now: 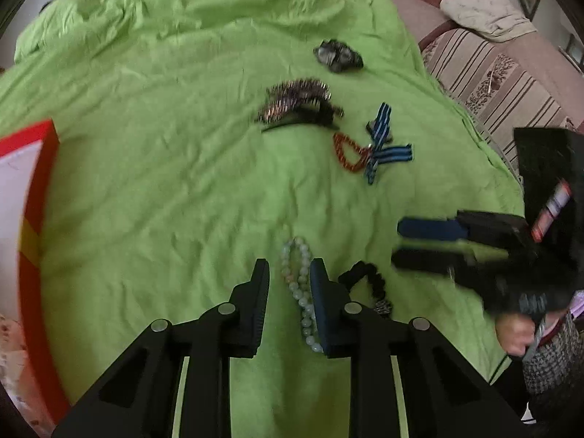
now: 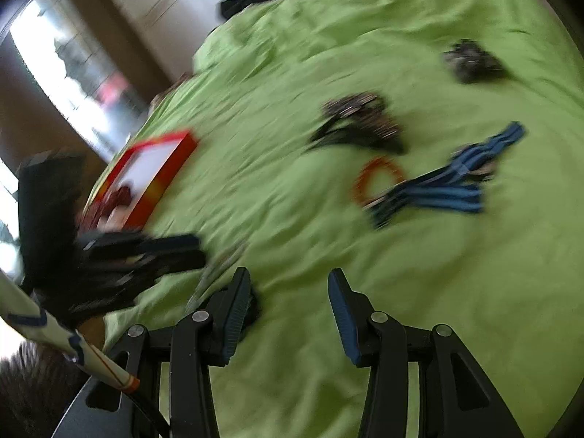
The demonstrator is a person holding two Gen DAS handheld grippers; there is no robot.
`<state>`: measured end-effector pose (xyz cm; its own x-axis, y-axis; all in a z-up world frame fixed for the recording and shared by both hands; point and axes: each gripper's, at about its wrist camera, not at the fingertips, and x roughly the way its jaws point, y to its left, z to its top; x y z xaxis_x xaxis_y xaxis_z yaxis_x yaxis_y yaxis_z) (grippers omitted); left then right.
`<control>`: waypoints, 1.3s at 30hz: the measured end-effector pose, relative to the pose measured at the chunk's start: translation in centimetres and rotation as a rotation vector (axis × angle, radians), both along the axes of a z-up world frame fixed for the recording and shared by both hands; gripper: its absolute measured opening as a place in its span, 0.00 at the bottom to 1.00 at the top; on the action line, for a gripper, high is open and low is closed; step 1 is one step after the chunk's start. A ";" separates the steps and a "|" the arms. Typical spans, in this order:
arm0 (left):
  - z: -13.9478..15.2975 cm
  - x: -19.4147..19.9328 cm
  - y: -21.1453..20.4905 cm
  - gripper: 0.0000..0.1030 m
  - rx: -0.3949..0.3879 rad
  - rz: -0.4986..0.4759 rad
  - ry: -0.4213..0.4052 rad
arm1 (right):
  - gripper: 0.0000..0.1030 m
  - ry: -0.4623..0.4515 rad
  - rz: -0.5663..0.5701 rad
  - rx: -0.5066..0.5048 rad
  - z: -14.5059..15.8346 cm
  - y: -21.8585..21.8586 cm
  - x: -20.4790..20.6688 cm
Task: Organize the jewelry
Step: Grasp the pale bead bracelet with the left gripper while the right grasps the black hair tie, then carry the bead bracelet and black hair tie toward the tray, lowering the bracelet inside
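Note:
A pale green bead bracelet (image 1: 300, 292) lies on the green sheet between the fingers of my open left gripper (image 1: 290, 284), near the right finger. A black beaded bracelet (image 1: 368, 281) lies just right of it. My right gripper (image 2: 288, 292) is open and empty above the sheet; it shows in the left wrist view (image 1: 401, 242) at right. The left gripper shows blurred in the right wrist view (image 2: 197, 248). Farther off lie an orange bead bracelet (image 1: 348, 153), a blue striped ribbon piece (image 1: 383, 142), a dark sparkly hair clip (image 1: 299, 104) and a grey-black piece (image 1: 337, 54).
A red-rimmed box with a white inside (image 1: 33, 197) stands at the left edge of the bed; it also shows in the right wrist view (image 2: 146, 179). A striped sofa (image 1: 503, 73) stands beyond the bed's right side. The green sheet (image 1: 164, 146) is wrinkled.

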<state>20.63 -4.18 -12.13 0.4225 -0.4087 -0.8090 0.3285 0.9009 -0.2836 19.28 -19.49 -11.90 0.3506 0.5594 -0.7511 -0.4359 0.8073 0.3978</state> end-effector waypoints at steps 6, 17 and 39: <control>-1.2 0.2 -0.1 0.19 0.013 -0.017 0.019 | 0.47 -0.022 0.082 -0.092 -1.7 3.4 -1.5; -0.2 1.8 5.9 0.05 -0.023 0.184 0.004 | 0.15 -0.075 -0.090 -0.194 -1.2 1.2 0.3; 1.3 -0.1 4.4 0.05 0.064 0.181 -0.110 | 0.14 -0.106 -0.184 -0.168 -1.1 1.1 -0.3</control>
